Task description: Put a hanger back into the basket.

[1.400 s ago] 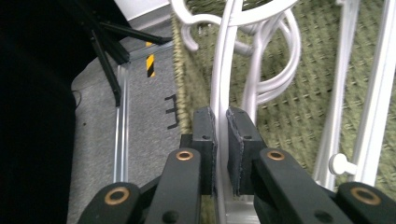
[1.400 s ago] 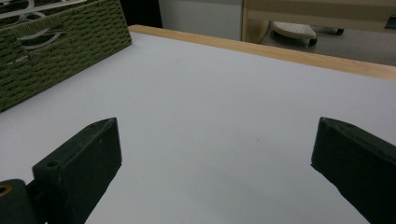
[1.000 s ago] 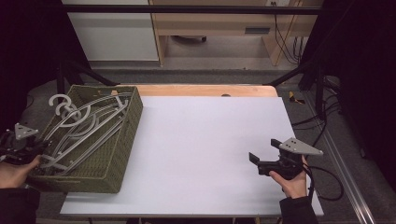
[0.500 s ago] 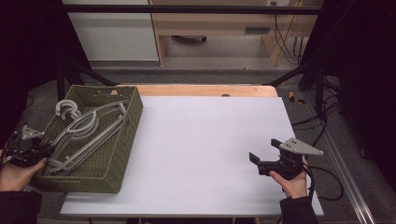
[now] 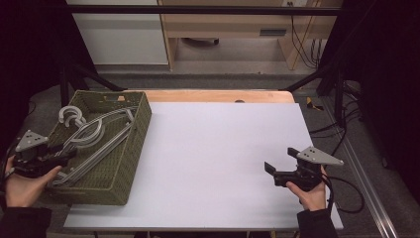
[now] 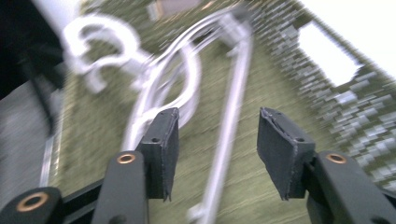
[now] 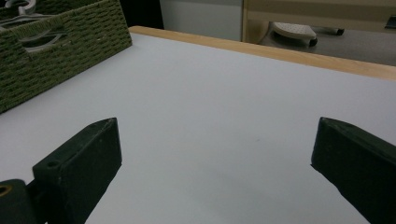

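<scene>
Hangers [image 5: 94, 136] have dropped flat into the basket [image 5: 130, 163] as the left gripper [image 5: 69, 151], seemingly empty, has just been opening.

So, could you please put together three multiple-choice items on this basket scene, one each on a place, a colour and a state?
1. Where does the woven basket stand?
A. at the table's left edge
B. mid-table
C. on the floor

2. What colour is the basket?
A. red
B. olive green
C. white

3. How do the right gripper's jaws stand?
A. clamped on a hanger
B. shut with nothing between
C. open over the bare white table

Answers:
1 A, the high view shows it at the left edge by the left gripper, with grey hangers inside.
2 B, its weave is olive green.
3 C, the pads stand wide apart with nothing between.
</scene>
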The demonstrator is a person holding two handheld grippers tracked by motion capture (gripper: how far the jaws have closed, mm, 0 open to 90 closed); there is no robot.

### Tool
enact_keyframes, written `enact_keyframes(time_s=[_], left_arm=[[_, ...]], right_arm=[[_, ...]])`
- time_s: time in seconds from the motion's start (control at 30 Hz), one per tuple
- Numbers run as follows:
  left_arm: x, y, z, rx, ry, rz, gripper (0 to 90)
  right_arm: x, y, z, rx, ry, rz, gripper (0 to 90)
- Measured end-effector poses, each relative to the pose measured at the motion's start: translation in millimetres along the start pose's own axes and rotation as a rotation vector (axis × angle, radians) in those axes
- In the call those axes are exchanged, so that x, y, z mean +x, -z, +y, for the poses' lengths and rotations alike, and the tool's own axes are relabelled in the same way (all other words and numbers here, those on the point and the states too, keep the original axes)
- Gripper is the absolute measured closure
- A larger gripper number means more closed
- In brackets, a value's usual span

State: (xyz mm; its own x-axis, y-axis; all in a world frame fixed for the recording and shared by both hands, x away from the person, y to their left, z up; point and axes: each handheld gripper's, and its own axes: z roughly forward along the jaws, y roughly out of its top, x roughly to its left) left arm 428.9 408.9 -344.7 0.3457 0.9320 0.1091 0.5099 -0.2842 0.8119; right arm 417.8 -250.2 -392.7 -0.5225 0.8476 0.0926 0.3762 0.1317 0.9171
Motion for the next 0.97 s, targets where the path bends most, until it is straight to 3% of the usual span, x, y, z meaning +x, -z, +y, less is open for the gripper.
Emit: enact_keyframes(time_s=[0.1,0.27,0.3,0.33,0.43,0.57,0.7,0.83,0.97], left_arm=[[-18.8,-0.5,5.4,-0.071,0.001,-0.062,42.6],[-47.7,-2.3,10.9,-0.193,0.037,-0.157,33.9],[-47.7,-2.3,10.9,-0.193,0.037,-0.157,33.0],[-59.5,-5.4,12.7,-0.209,0.032,-0.190,32.1],[-76.8,-11.5,14.1,-0.227,0.040,-0.261,27.4],[-98.9,-18.4,14.0,-0.262,0.039,-0.322,21.1],[-118.0,-25.2,13.5,-0.265,0.016,-0.336,11.9],[-130.8,-32.7,11.0,-0.267,0.007,-0.358,10.6],[-135.1,-38.6,8.5,-0.245,-0.008,-0.368,10.8]], right_arm=[[-0.8,0.6,0.0,-0.004,0.006,0.004,1.9],[-1.1,1.6,0.3,-0.015,0.006,0.004,1.9],[-1.1,1.8,0.4,-0.016,0.006,0.004,1.9],[-1.1,2.1,0.4,-0.016,0.005,0.004,1.9],[-1.5,2.8,0.4,-0.015,0.004,0.004,1.7],[-3.2,4.7,0.3,-0.022,0.006,0.008,1.7],[-4.3,6.9,0.1,-0.031,-0.010,0.012,1.6],[-5.8,9.0,0.2,-0.041,-0.008,0.021,1.6],[-7.0,10.8,0.5,-0.049,-0.011,0.023,1.6]])
